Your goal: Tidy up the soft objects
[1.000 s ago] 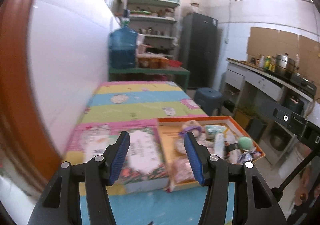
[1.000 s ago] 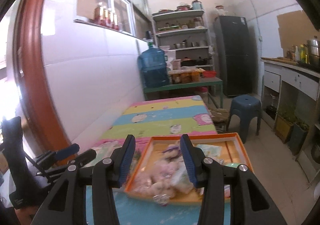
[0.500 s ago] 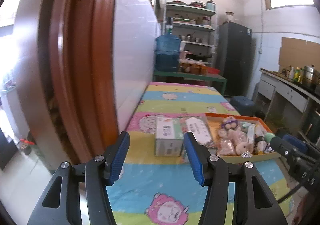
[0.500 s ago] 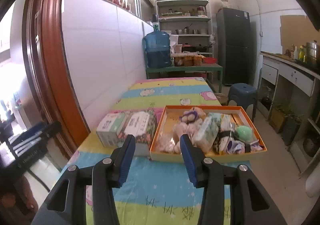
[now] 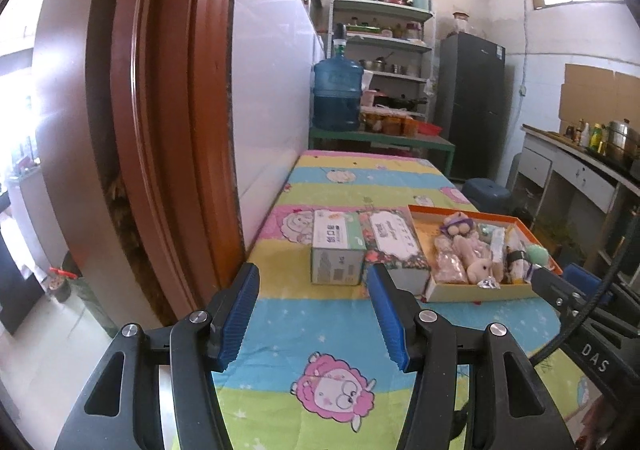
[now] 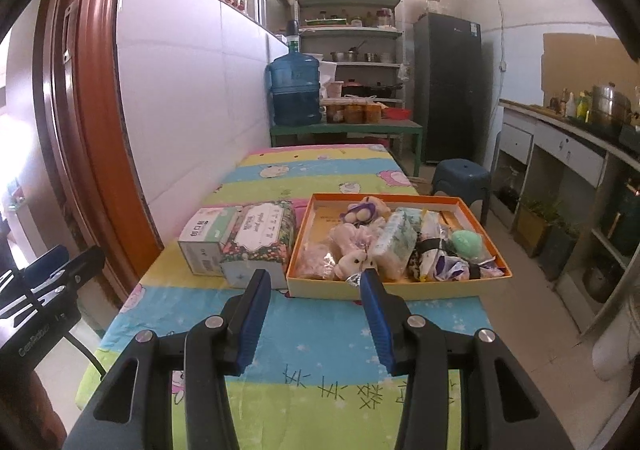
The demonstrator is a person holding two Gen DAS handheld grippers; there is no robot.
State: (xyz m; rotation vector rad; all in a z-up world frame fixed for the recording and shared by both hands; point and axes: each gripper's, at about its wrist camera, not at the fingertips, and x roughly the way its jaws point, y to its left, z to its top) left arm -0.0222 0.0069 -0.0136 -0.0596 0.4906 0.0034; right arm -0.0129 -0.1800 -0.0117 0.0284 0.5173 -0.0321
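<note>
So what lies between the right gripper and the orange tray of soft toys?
Only bare patterned tablecloth. In the right wrist view, the right gripper, jaws open and empty, hangs short of the orange tray.

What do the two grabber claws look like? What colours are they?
Both look alike. The left gripper and the right gripper each have black plastic arms with triangle-shaped holes, shiny silver bolts, and two fingers lined with ridged blue pads. A black cable runs beside the right one.

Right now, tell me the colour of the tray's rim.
Orange; the tray rim shows best in the right wrist view.
</note>
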